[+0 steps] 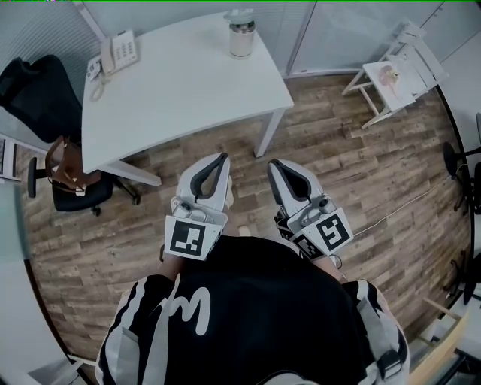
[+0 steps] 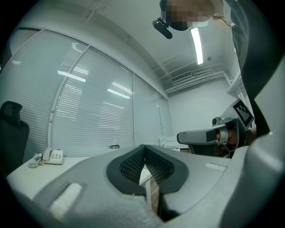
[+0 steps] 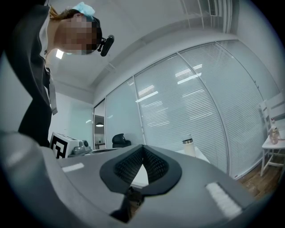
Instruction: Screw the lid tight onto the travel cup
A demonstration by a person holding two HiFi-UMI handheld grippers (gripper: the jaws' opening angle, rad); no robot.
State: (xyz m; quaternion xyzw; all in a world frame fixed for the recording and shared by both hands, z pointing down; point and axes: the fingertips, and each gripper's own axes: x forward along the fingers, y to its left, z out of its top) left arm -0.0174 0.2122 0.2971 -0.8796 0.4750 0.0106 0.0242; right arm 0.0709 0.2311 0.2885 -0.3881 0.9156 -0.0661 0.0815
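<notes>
On the white desk (image 1: 188, 90) the travel cup (image 1: 241, 34) stands far right; we hold the left tool (image 1: 222, 157) and right tool (image 1: 274, 162) clenched, empty, well apart from it.

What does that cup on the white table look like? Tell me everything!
The travel cup is a pale, creamy cylinder with a dark band near its top and a light lid sitting on it. It stands upright near the far edge of the white table. Only the table touches it. Whether the lid is screwed tight can't be told.
</notes>
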